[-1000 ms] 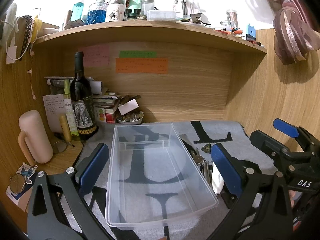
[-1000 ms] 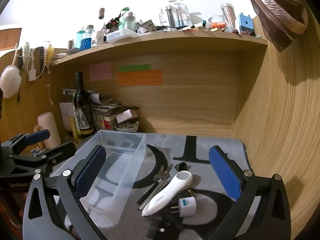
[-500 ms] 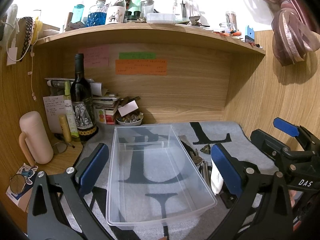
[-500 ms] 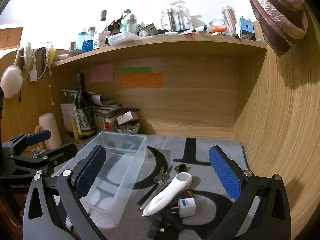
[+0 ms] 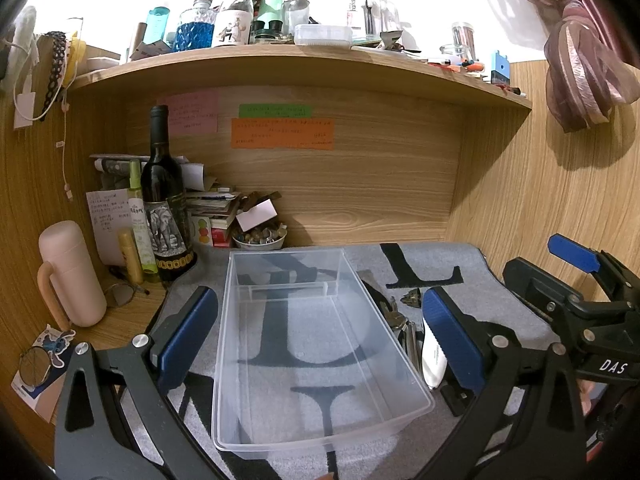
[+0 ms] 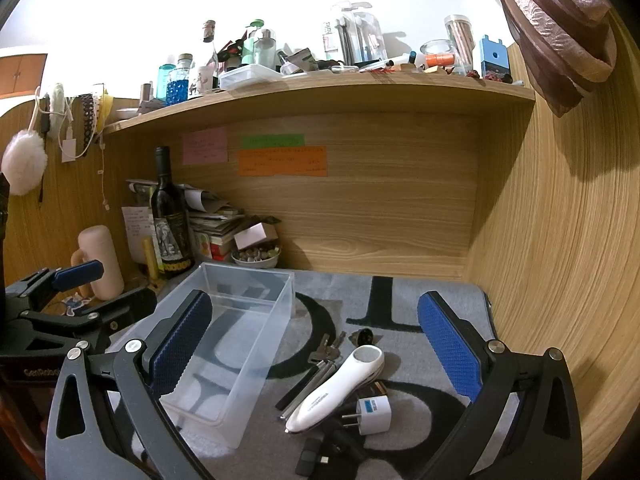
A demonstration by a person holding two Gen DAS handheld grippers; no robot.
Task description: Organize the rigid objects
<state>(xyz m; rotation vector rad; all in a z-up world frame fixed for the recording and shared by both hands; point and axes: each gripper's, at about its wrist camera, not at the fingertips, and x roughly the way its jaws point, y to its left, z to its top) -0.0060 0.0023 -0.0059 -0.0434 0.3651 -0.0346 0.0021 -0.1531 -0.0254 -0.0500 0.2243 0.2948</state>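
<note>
A clear plastic bin [image 5: 312, 344] [image 6: 240, 344] lies on the grey mat with nothing inside it. To its right sit a white handheld device [image 6: 340, 388] [image 5: 434, 356], a bunch of keys [image 6: 326, 352] [image 5: 396, 316], a white plug adapter [image 6: 372, 410], a black stick [image 6: 302, 386], a small black round item [image 6: 362, 336] and a black adapter [image 6: 312, 454]. My left gripper [image 5: 320, 332] is open, its fingers straddling the bin from above. My right gripper [image 6: 316, 348] is open above the small items, holding nothing.
A wine bottle [image 5: 164, 200], a pink flask [image 5: 70, 276], stacked books and a small bowl [image 5: 260, 238] crowd the back left corner. Wooden walls close in behind and on the right. A cluttered shelf [image 5: 280, 64] runs overhead.
Both views have shifted very slightly; the objects on the mat have not moved and both grippers stay open.
</note>
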